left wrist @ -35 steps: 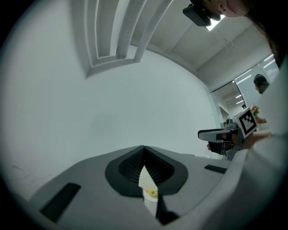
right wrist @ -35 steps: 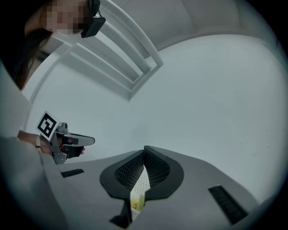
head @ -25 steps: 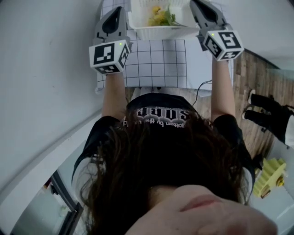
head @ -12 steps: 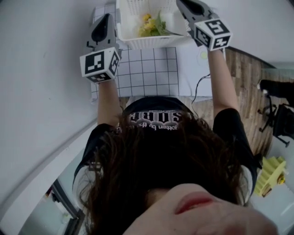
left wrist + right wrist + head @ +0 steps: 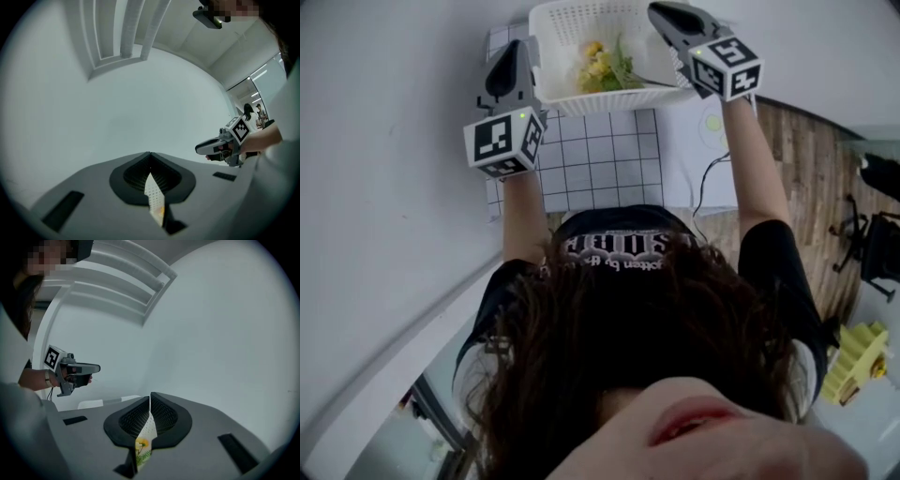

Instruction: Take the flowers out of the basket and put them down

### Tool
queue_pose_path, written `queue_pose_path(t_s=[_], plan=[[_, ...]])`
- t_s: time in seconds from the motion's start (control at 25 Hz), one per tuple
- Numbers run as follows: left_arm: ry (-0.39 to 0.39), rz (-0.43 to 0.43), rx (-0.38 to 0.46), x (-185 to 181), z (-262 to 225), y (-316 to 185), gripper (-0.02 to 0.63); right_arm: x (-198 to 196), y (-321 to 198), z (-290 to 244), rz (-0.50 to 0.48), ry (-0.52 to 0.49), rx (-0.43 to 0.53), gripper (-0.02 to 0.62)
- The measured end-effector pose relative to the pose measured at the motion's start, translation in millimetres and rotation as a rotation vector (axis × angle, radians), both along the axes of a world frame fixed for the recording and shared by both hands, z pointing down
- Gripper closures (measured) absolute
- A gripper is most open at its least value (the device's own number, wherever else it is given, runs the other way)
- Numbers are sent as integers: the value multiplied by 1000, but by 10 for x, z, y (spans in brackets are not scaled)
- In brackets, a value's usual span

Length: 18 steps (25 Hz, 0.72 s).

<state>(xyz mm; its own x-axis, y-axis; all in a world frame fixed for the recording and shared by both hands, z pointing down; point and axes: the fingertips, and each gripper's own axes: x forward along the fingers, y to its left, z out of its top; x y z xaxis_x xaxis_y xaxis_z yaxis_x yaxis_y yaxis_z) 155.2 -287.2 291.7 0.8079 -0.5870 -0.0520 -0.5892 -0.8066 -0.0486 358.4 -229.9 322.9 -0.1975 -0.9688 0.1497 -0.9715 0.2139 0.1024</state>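
1. Right gripper (image 5: 150, 404): the jaws are closed together. A thin strip of the white perforated plastic basket (image 5: 598, 99) is pinched between the pads, and a yellow bloom shows just behind that strip.
2. Left gripper (image 5: 150, 161): same condition. The jaws are narrowed onto the opposite side wall of the basket.
3. Purpose of the grip: each gripper takes one side wall, probably so that the load is balanced and the basket can be steadied, carried or tipped without twisting. Both grippers point away from the person, toward the plain white wall.
4. Task item: the bunch of yellow flowers with green leaves (image 5: 605, 67) lies inside the basket, near its middle. Neither gripper touches it.
5. Support: the basket is over the far edge of the white mat with black grid lines (image 5: 600, 155). Whether it rests on the mat or is raised above it cannot be determined.
6. Assessment: removal has not begun. A two-sided hold suits tilting the basket. To pick the flowers directly, one gripper must release the wall and open.
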Motion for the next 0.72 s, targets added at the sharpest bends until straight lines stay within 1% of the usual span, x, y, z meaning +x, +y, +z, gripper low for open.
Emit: queue_pose_path(t_s=[0.2,0.48,0.52,0.56,0.72], plan=[[-5,-14,-2,-12,12,-49,604,-101,-149,195,-77,24,-62,569],[-13,-37,-2,-36,18,-142,604,-204,-342,483,-157,19,-148,563],[-14,-39,-2,-38,21,-155,604,-212,-366,522,-166,14,-163,545],[-15,-41,-2,-40,23,-166,604,-221,-387,555,-175,8,-176,512],[-16,-49,3,-49,-1,-206,604,-285,-448,709,-227,-1,-253,441]])
